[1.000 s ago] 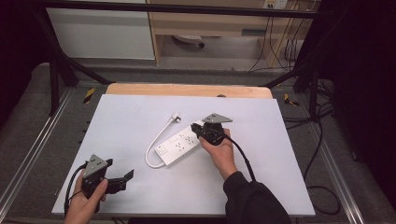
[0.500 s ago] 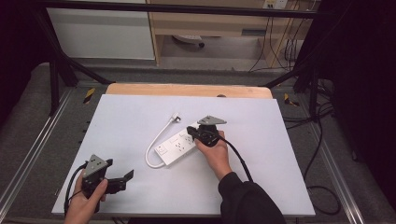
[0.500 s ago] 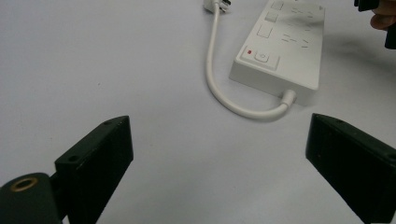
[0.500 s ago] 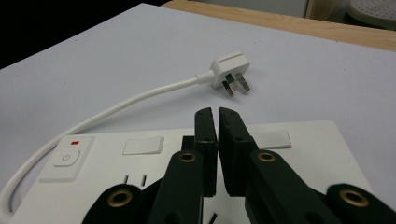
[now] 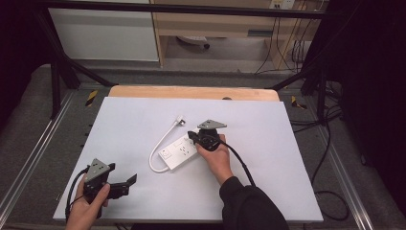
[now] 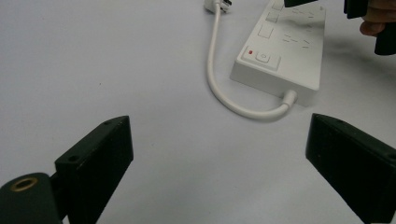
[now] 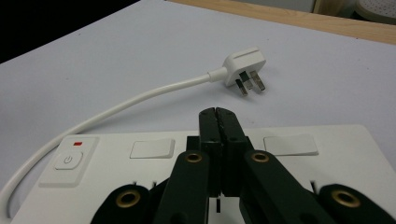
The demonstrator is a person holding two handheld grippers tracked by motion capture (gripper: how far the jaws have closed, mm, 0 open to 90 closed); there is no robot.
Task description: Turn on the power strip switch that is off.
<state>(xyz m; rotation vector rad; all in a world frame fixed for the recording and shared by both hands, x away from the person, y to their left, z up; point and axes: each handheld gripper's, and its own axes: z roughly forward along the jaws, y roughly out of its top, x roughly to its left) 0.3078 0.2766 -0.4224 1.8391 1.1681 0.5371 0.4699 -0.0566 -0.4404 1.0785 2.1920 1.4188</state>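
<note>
A white power strip lies mid-table, with its short white cable looping round to a plug that rests on the board. My right gripper is at the strip's far end. In the right gripper view its jaws are pressed together over the strip, between two rocker switches, with the plug beyond. My left gripper is held low near the front left, apart from the strip. Its jaws stand wide open and point at the strip's switch end.
The white board sits on a table with a wooden strip along its far edge. Black frame bars and floor cables lie off to the right. A black cable trails from each gripper.
The right gripper has shifted slightly left along the power strip. The left gripper has stayed where it was.
</note>
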